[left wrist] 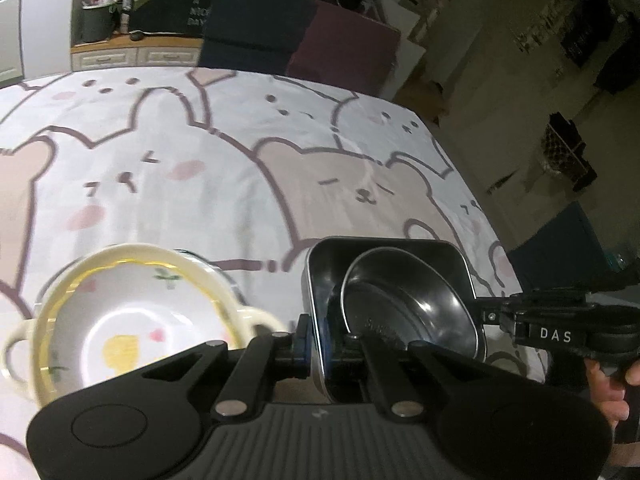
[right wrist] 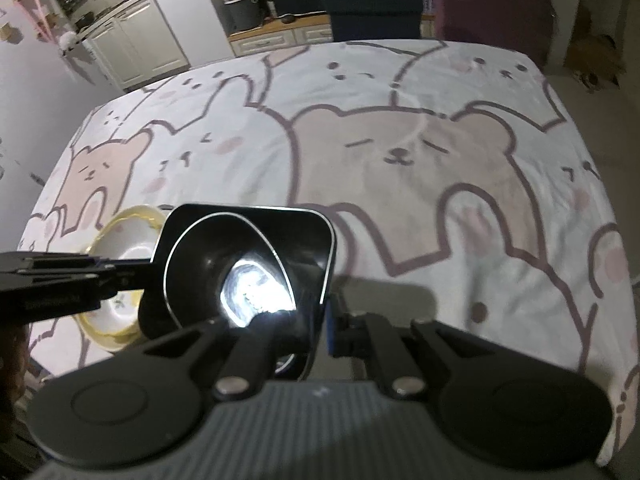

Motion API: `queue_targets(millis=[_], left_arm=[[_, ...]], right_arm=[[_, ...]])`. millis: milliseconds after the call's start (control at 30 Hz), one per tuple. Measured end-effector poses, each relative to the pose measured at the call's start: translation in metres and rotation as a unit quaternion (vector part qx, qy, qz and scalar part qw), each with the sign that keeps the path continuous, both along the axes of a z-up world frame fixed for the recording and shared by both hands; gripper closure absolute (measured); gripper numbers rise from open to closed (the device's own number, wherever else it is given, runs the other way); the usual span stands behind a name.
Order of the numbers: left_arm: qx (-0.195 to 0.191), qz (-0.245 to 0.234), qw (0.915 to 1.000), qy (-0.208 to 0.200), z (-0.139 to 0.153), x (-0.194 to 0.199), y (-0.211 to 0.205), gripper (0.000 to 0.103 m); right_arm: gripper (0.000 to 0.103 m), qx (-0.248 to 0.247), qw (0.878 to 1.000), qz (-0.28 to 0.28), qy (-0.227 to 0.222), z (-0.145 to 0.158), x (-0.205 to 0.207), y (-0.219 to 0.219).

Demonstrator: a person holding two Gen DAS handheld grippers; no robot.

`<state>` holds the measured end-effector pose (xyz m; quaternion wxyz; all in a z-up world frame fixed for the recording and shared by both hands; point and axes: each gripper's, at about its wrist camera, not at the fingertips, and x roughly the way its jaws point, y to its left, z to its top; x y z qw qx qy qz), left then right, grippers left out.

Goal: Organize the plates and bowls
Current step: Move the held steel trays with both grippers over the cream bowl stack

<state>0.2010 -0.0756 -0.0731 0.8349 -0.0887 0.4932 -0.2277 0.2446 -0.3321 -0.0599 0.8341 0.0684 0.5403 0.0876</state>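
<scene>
**Black square dish held from two sides**

A black square dish with a round black bowl inside is gripped on its near rim by the left tongs, which are clamped shut on it. The opposite rim is pinched by the right tongs, also shut. A cream two-handled bowl is seen beside it on the bear-patterned tabletop

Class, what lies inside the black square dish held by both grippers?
A round black bowl sits tilted inside the black square dish. The dish's floor beneath it is hidden.
</scene>
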Motion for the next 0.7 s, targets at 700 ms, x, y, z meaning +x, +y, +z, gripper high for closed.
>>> queue_targets(millis=[700], left_arm=[[0.022,0.071,0.9971,0.009,0.006,-0.003,0.126,0.098]], right_arm=[[0.096,0.032,0.997,0.066,0.011,0.001,0.035,0.146]])
